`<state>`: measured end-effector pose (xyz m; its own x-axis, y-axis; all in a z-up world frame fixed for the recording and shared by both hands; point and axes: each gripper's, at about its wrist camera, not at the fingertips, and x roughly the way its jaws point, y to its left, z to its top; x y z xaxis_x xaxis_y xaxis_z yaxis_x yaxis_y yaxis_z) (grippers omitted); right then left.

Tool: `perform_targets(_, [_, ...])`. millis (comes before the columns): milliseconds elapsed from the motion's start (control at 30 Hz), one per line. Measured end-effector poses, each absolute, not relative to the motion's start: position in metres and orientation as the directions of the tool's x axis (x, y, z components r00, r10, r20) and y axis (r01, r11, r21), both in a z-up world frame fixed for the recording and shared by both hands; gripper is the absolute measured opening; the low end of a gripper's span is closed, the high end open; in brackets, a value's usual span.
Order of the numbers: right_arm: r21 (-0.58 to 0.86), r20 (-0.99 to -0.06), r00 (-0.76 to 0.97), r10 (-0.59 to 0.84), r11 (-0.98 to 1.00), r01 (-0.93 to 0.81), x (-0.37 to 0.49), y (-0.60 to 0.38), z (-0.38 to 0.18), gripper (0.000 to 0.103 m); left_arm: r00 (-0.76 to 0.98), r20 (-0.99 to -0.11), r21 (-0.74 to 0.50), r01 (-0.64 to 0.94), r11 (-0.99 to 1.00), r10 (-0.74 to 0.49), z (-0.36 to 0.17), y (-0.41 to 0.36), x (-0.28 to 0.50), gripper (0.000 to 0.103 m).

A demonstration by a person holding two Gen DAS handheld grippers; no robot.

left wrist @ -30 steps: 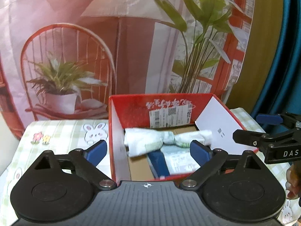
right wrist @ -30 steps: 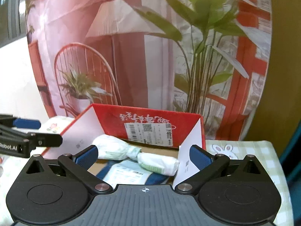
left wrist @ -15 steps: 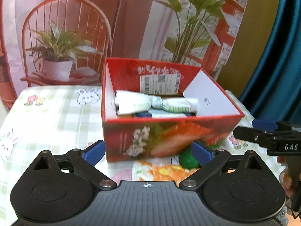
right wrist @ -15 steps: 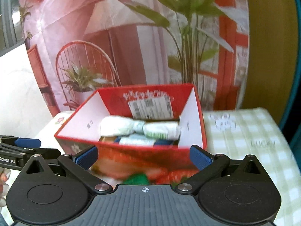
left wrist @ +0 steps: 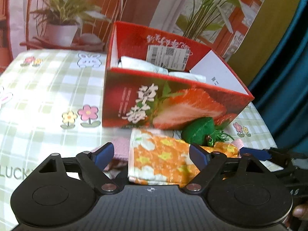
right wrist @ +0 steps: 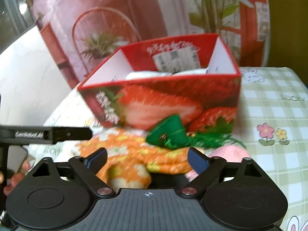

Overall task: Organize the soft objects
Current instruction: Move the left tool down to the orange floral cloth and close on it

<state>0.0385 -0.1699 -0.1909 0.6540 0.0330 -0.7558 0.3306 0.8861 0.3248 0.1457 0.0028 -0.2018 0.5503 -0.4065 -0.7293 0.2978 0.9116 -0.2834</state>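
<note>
Item: orange floral cloth (left wrist: 159,159), folded, lying on the table (left wrist: 48,88) just in front of the strawberry box (left wrist: 173,104); a pink cloth (left wrist: 120,150) sits partly beneath it, a green plush (left wrist: 200,130) touches its far edge.

Handling, judged: light, limp, not fragile; likely to sag and unfold if lifted by one corner. Best pinched across the stacked folds at both ends.

Left tool (left wrist: 152,154): jaws wide, closing, straddling the cloth's left half, pads not yet pressing.

Right tool (right wrist: 147,158): jaws wide, closing around the cloth's right part, no grip.

Change: half a second ago both tools were higher, with the box interior in view; now lower, over the cloth.
</note>
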Motion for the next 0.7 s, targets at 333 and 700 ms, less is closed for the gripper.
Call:
perform_targets(333, [0.307,-0.798,0.6,0.051,0.892,0.332,0.039,-0.165,-0.208,0.073,0.495,-0.757,-0.338,0.261,0.904,-0.426,-0.225,0.005,0.149,0.084])
perform_targets(700, [0.293,-0.806,0.59,0.055,0.902,0.316,0.042,-0.165,-0.216,0.07,0.481,-0.746,-0.37,0.274,0.888,-0.46,-0.233,0.004,0.143,0.055])
